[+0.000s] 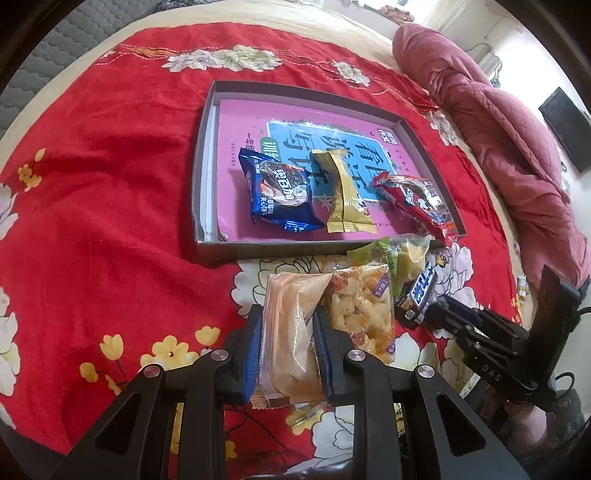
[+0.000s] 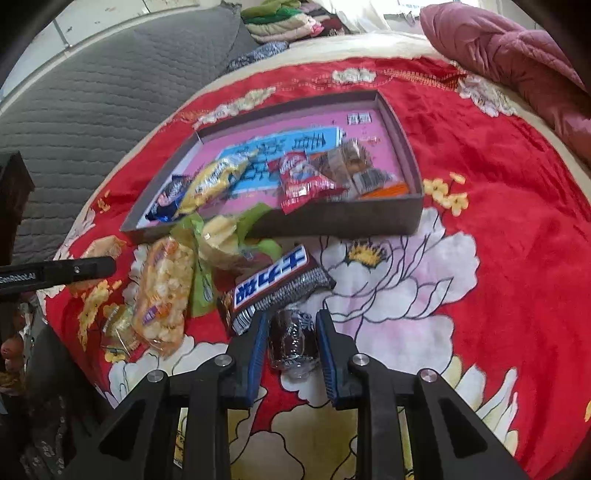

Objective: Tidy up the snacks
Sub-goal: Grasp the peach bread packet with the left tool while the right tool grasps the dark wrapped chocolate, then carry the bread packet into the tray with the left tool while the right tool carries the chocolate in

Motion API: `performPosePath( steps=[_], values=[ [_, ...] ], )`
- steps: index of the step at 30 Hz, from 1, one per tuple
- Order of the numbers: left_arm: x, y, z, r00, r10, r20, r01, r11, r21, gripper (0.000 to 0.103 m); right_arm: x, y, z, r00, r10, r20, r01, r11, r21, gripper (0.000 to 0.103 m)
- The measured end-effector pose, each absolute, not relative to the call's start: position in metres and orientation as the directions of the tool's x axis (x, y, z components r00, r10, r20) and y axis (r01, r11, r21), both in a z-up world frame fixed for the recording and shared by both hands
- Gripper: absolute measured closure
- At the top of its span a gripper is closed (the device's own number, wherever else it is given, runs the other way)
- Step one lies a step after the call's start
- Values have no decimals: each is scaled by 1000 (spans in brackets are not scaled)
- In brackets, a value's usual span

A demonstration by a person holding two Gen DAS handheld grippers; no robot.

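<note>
Red flowered blanket point(image 1: 110, 184) on a bed, shallow box point(image 1: 207, 155) as landmark, three snacks inside, loose packets crowding its near edge, left gripper point(image 1: 286, 350) clamped on a pale wafer packet point(image 1: 284, 343), right gripper point(image 2: 291, 354) apparently pinching a dark wrapper point(image 2: 293, 343), open blanket left of box.

A red blanket point(image 1: 110, 184) with white and yellow flowers covers the bed. Beside it lies a grey quilted mattress point(image 2: 92, 103). A pink quilt point(image 1: 498, 122) is bunched along the blanket's far edge, folded clothes point(image 2: 284, 18) beyond, daylight behind.
</note>
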State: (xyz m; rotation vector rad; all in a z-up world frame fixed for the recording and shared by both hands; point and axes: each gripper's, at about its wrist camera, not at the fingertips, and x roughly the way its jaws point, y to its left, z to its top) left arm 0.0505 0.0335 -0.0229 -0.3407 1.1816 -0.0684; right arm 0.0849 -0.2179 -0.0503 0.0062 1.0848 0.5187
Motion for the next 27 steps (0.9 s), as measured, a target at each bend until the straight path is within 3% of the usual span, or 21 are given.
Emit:
performPosePath(
  steps=[12,20,27],
  values=[
    [51,32,-23,388,-240,-890,-123,943,-308,76,82,-208,-58,362,358,-860,-452,875,174,77],
    [51,36,-8,429,-243,-870,-132,936,-327,76,80,-226,-24,456,471,-755,-435,858,273,77],
    [56,41,1,453,-230,-861,-144,934,-326,76,91,-229,-13,488,500,-715,-422,853,309,77]
  ],
)
